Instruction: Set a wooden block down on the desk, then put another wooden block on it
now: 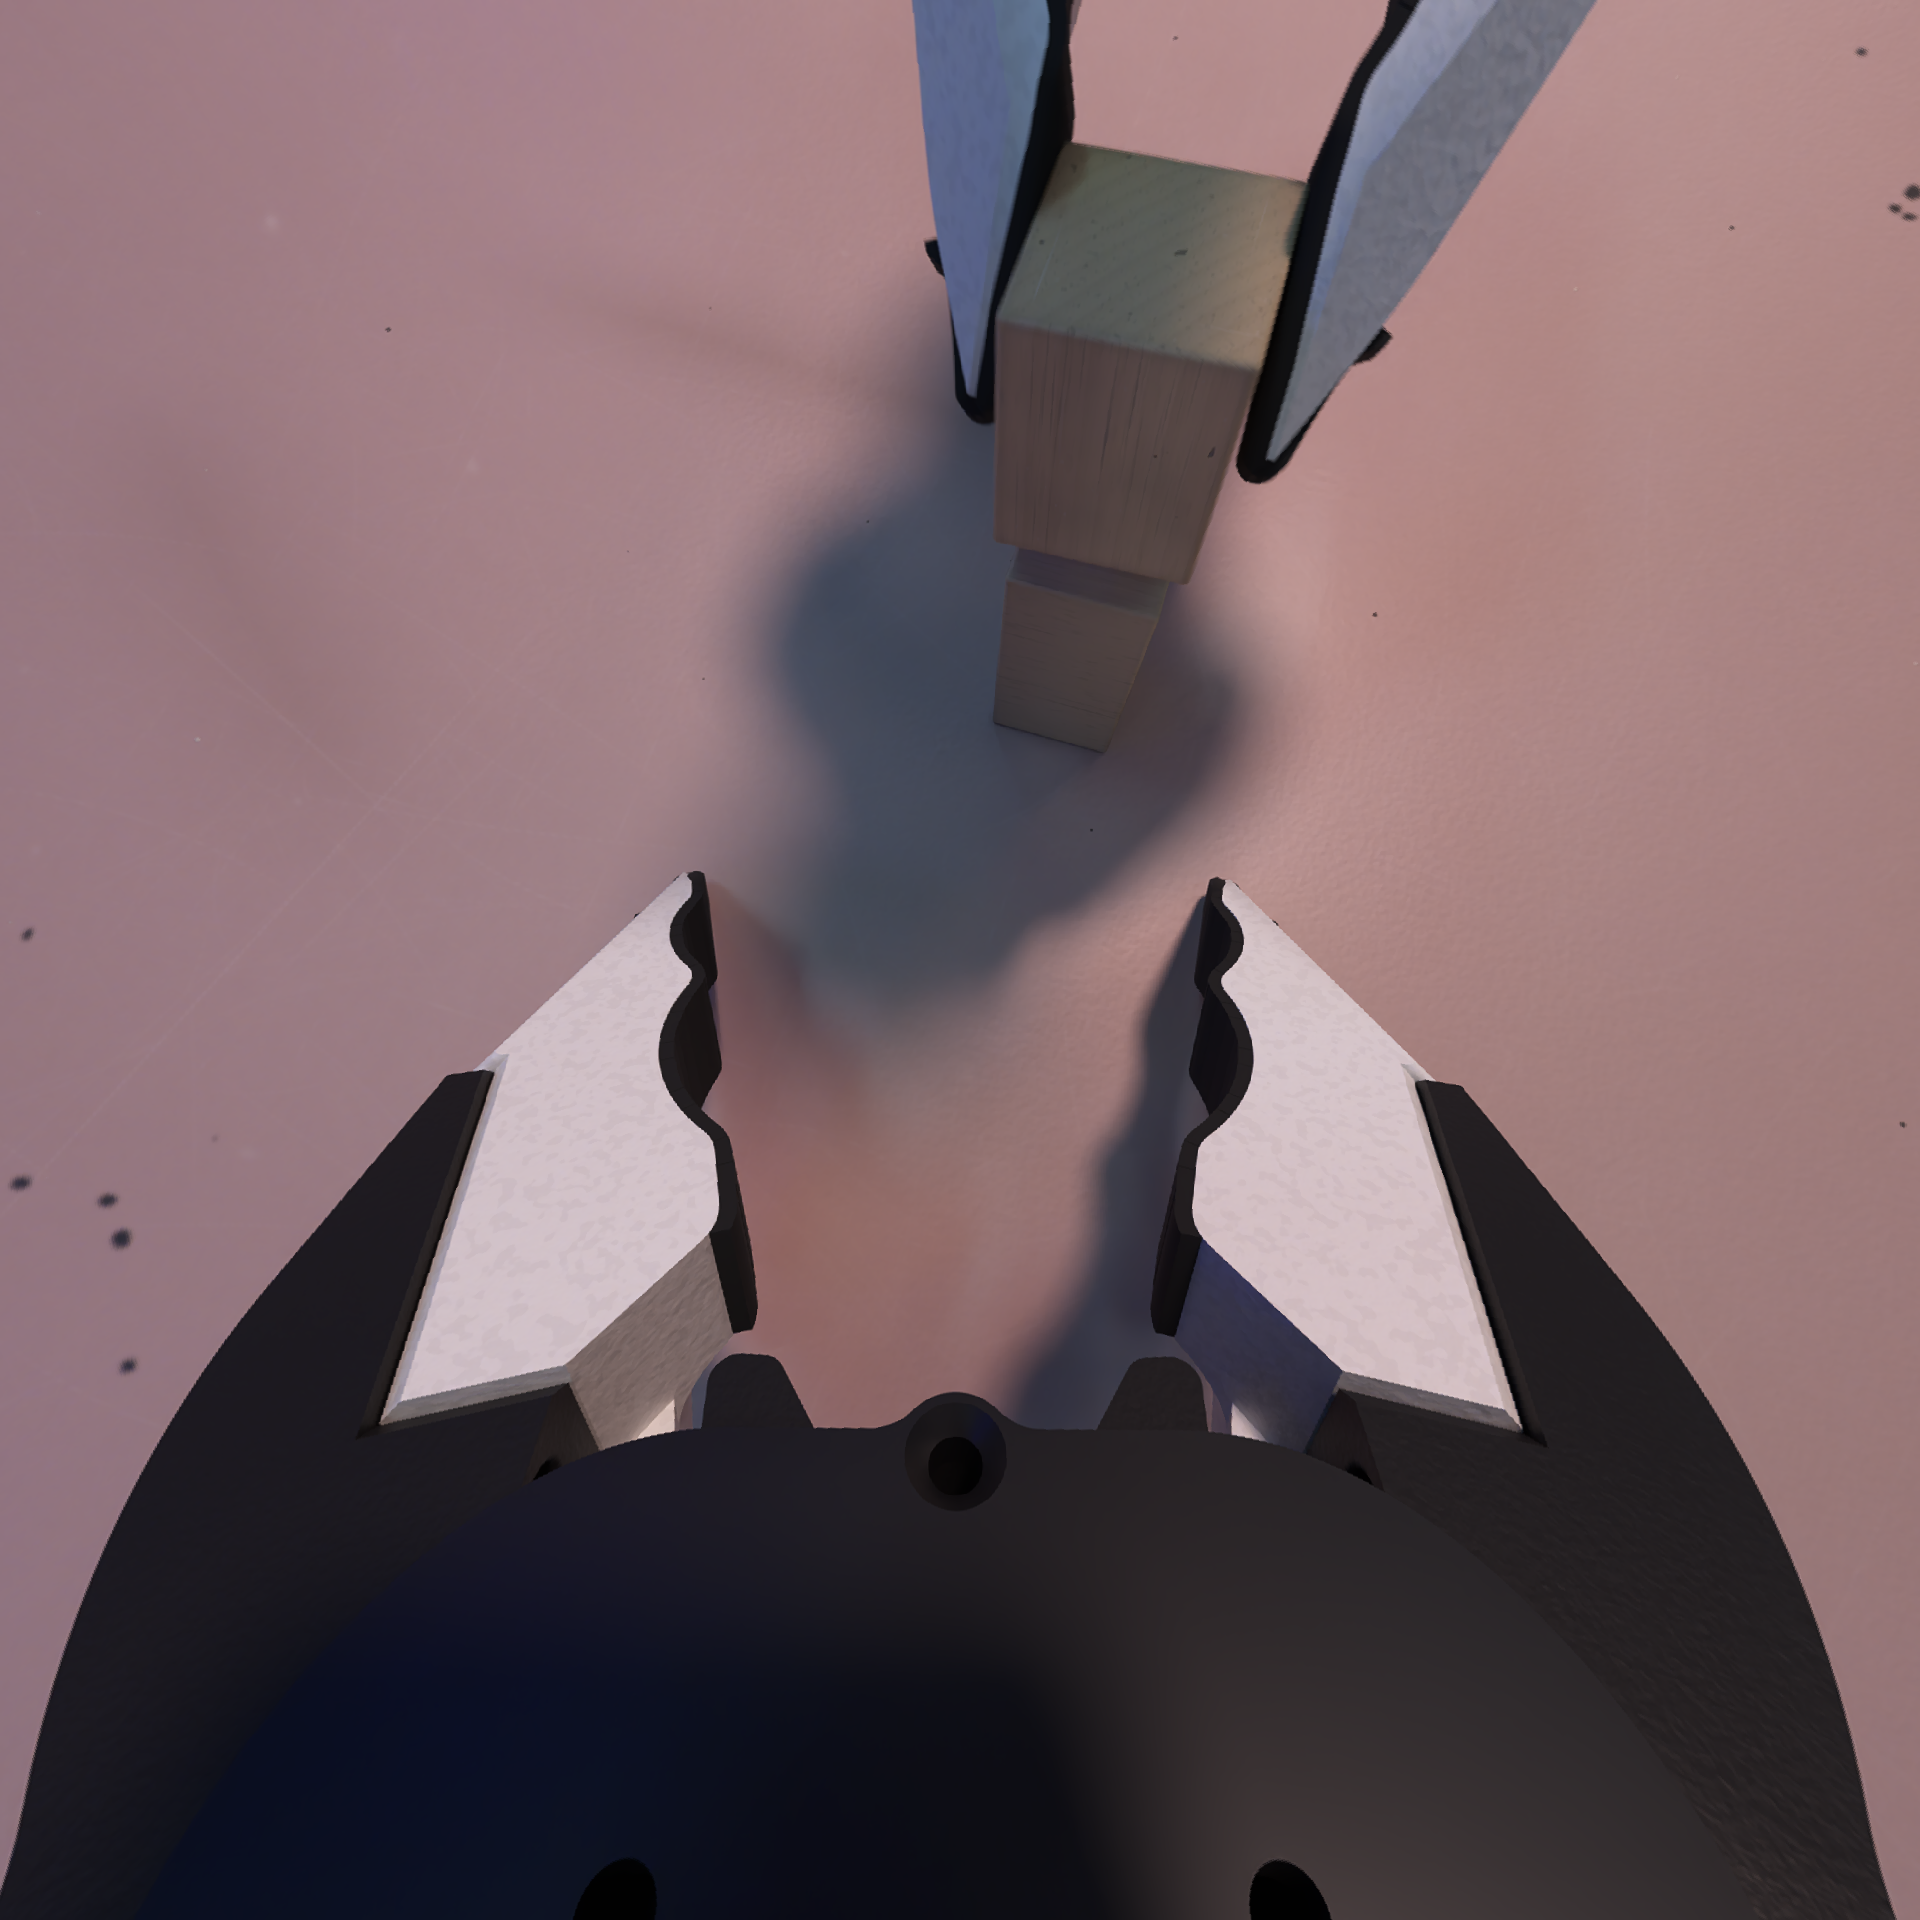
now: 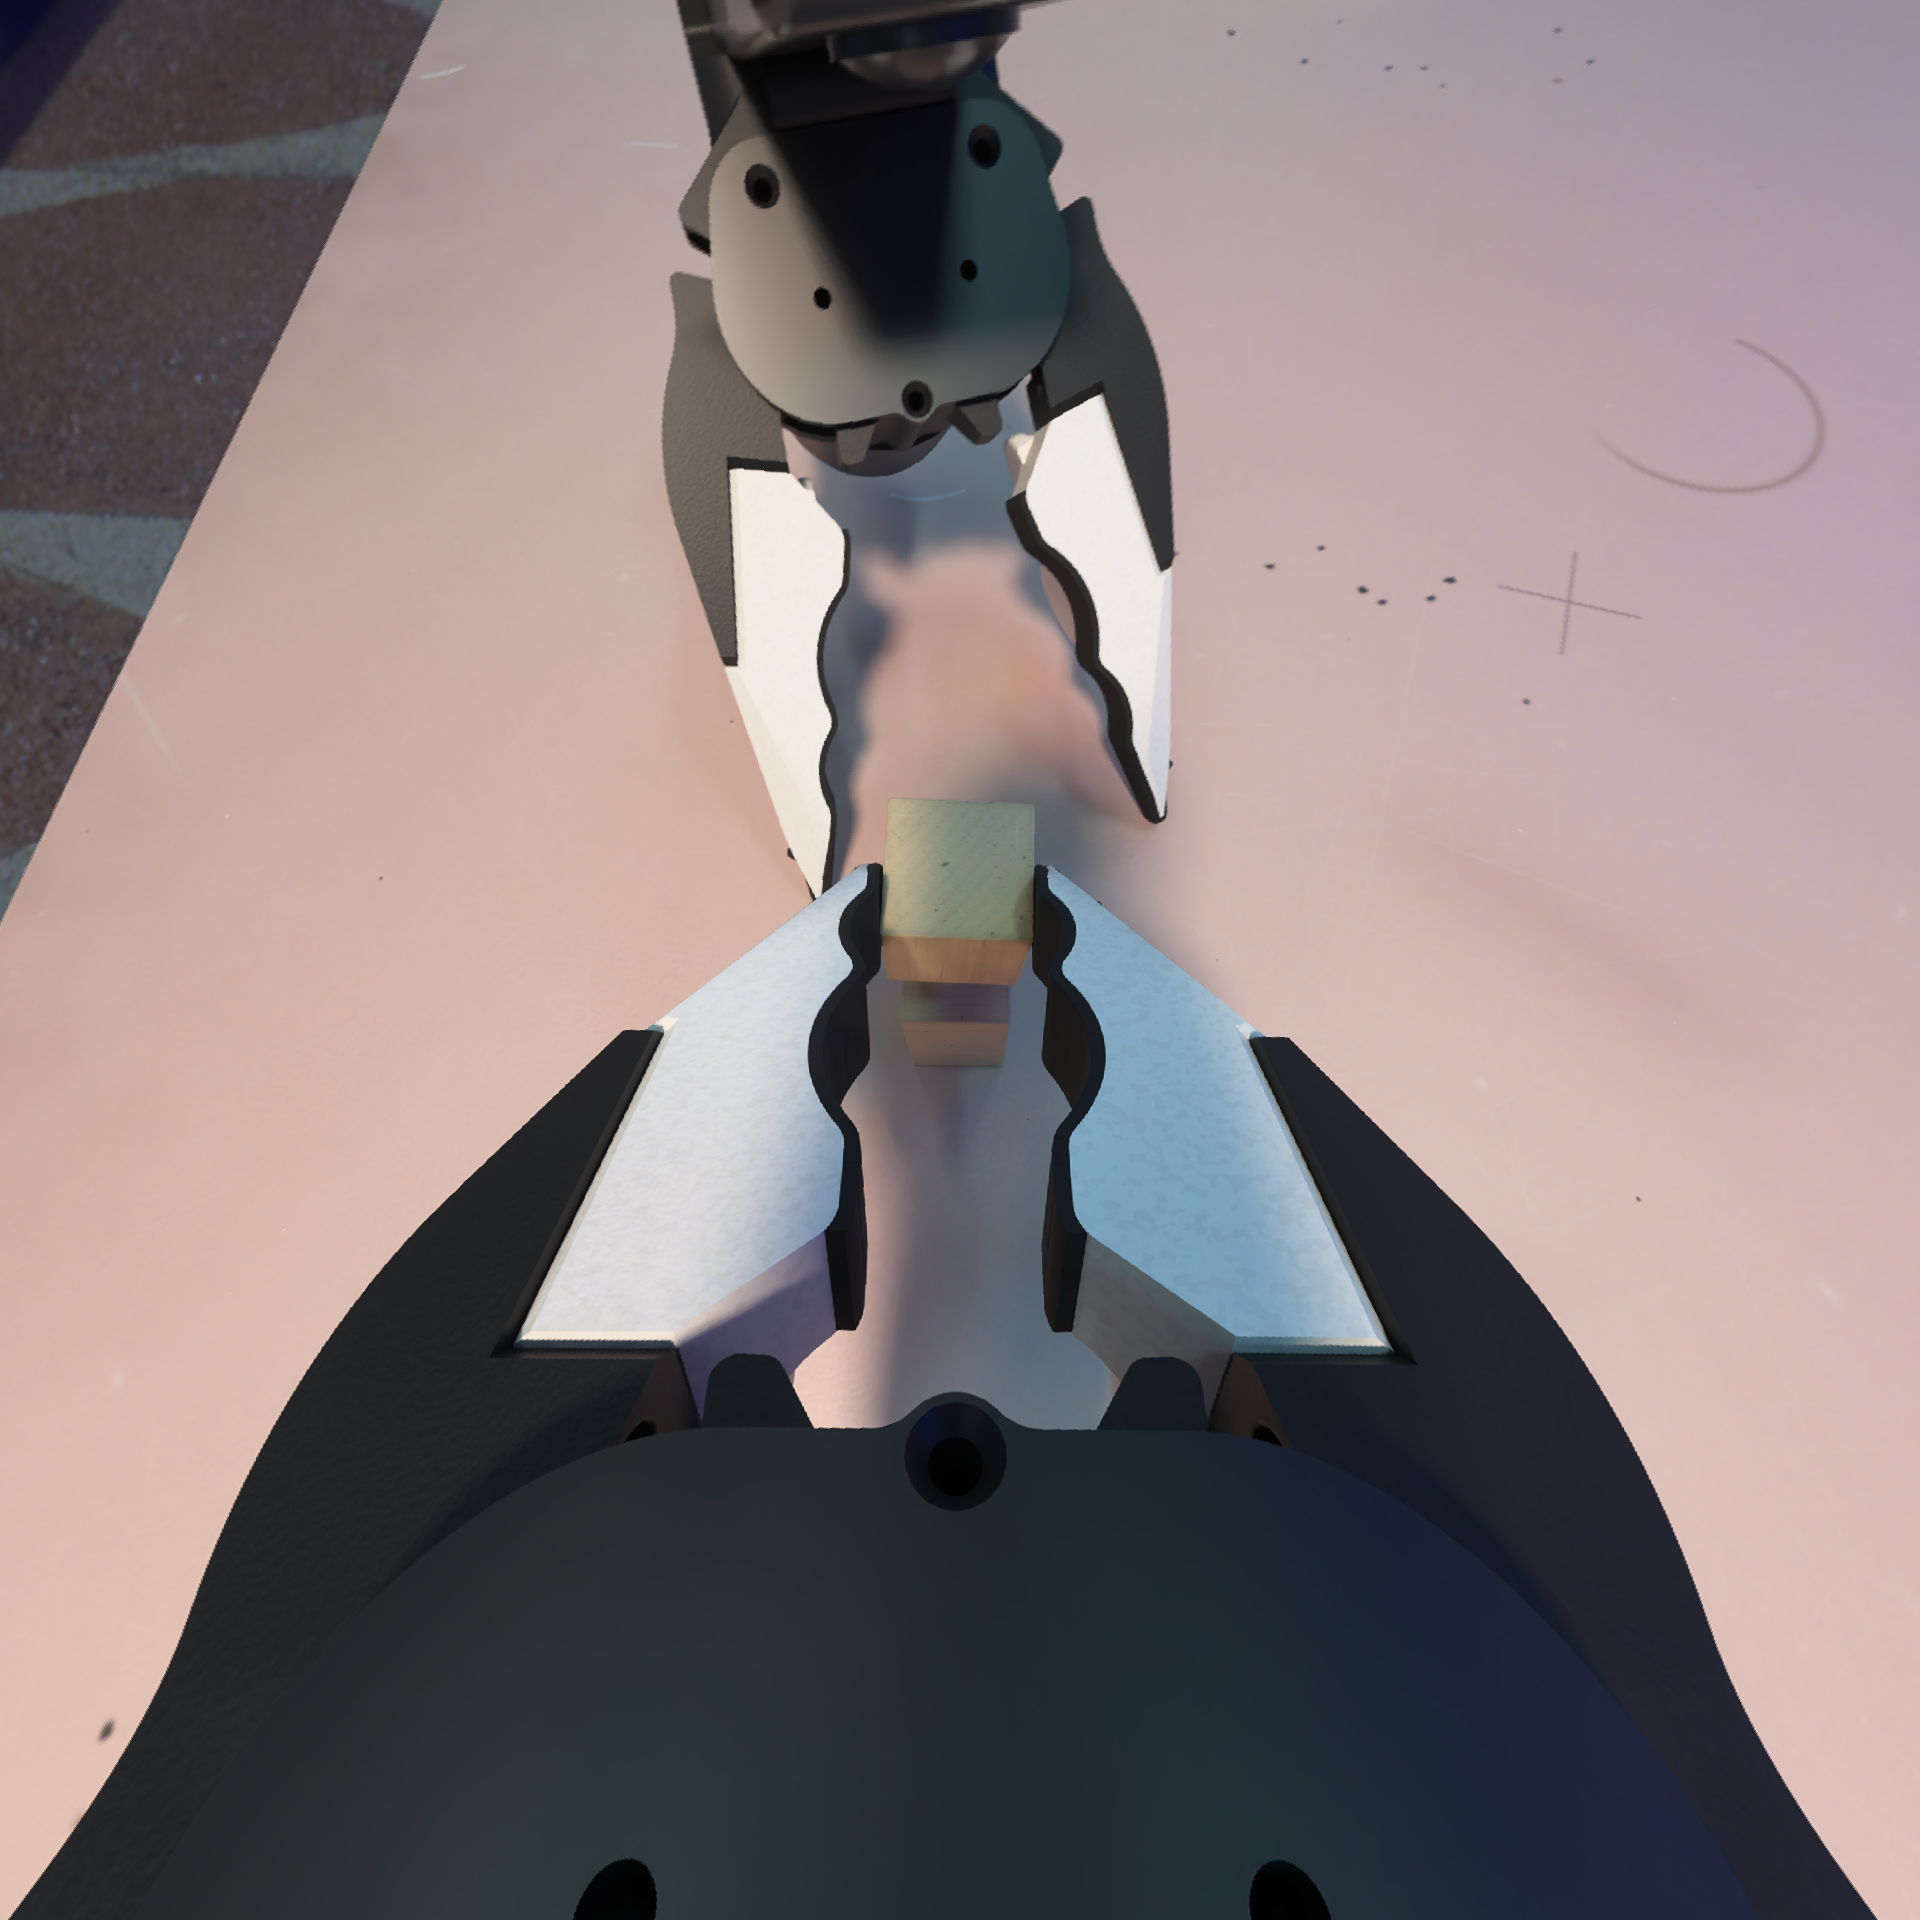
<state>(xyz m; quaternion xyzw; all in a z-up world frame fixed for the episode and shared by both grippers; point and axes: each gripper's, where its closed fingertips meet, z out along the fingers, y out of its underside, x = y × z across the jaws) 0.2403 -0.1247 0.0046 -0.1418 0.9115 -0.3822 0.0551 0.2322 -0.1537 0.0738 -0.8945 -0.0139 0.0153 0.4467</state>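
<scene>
A light wooden block (image 2: 956, 1039) stands on the pink desk (image 2: 416, 831). My right gripper (image 2: 956, 878) is shut on a second wooden block (image 2: 956, 862) and holds it above the first, roughly lined up over it, seemingly with a small gap. In the left wrist view the right gripper (image 1: 1120, 436) comes down from the top with the held block (image 1: 1143, 270) over the lower block (image 1: 1070, 665). My left gripper (image 1: 956, 894) is open and empty, a little short of the blocks. Its fingers (image 2: 779, 623) face me from the far side in the right wrist view.
The desk's left edge (image 2: 260, 468) runs diagonally in the right wrist view, with brown patterned floor (image 2: 125, 312) beyond it. Faint pen marks (image 2: 1569, 613) and dark specks (image 2: 1382, 592) lie on the desk to the right.
</scene>
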